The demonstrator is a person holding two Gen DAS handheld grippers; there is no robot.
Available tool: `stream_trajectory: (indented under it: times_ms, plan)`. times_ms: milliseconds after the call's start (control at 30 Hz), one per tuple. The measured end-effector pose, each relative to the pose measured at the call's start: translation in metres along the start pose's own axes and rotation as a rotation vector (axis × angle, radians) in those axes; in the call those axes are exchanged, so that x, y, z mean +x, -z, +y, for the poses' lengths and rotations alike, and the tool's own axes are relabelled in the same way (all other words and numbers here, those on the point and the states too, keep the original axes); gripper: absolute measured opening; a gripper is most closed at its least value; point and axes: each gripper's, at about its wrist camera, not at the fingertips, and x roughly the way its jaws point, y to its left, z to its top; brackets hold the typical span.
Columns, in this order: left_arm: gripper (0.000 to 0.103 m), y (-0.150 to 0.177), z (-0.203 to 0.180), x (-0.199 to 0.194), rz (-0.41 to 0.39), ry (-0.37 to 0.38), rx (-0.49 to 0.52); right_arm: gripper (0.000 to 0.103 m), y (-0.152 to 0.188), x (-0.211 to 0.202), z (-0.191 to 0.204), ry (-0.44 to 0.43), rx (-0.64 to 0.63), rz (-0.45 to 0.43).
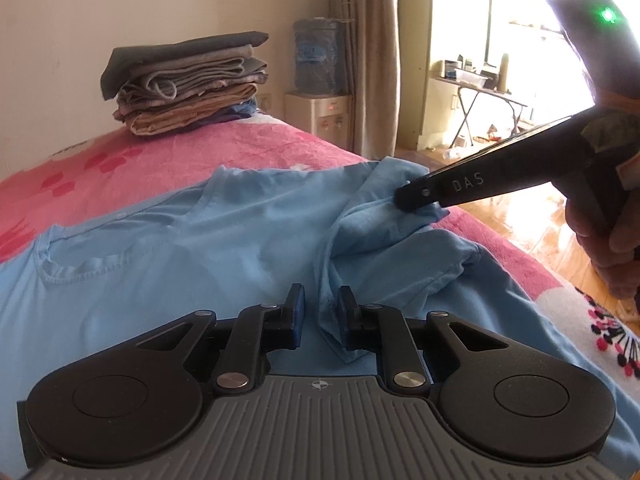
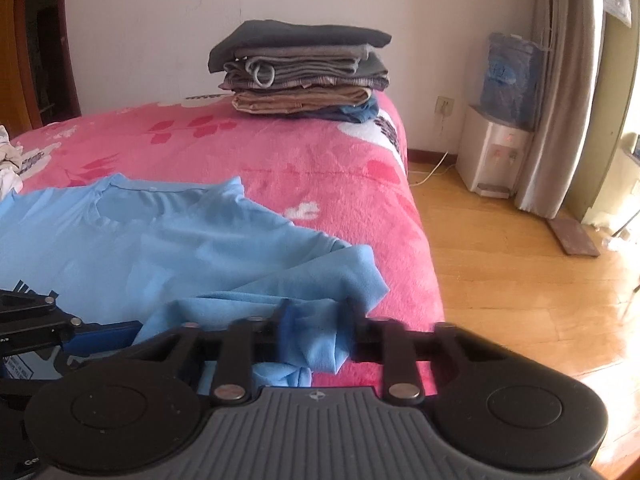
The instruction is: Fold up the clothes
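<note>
Right tool [image 2: 316, 320] grips blue shirt [image 2: 160, 240], pads hidden in cloth.

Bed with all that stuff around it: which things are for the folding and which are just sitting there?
For the folding:
blue shirt
pile of folded clothes
left gripper
right gripper, shut on the blue shirt

Just sitting there:
pink blanket
water dispenser
curtain
folding table

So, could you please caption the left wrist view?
Right gripper pinching a light blue shirt on a pink blanket.
</note>
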Motion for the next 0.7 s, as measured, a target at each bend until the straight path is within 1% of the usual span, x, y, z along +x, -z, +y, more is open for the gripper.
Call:
stream_trajectory:
  times_ms: [67,200,400,500,567,700]
  plan:
    - [0.009,0.000,-0.001,-0.002,-0.001,-0.004,-0.012,0.003,-0.001,-0.007,0.003,0.000,-0.010,-0.039]
    - [0.005,0.000,0.003,-0.005,0.012,0.006,-0.082,0.003,-0.013,-0.014,0.022,-0.003,-0.119,-0.114]
    - [0.001,-0.003,0.019,-0.009,0.045,0.064,-0.268,0.003,-0.036,-0.016,0.051,-0.021,-0.289,-0.206]
    - [0.001,-0.002,0.031,-0.011,0.059,0.123,-0.383,0.003,-0.047,-0.016,0.066,-0.030,-0.374,-0.251]
    - [0.000,-0.001,0.038,-0.012,0.067,0.165,-0.448,0.003,-0.053,-0.010,0.076,-0.083,-0.420,-0.259]
    - [0.000,0.004,0.046,-0.013,0.081,0.215,-0.540,0.003,-0.060,0.011,0.097,-0.209,-0.489,-0.223]
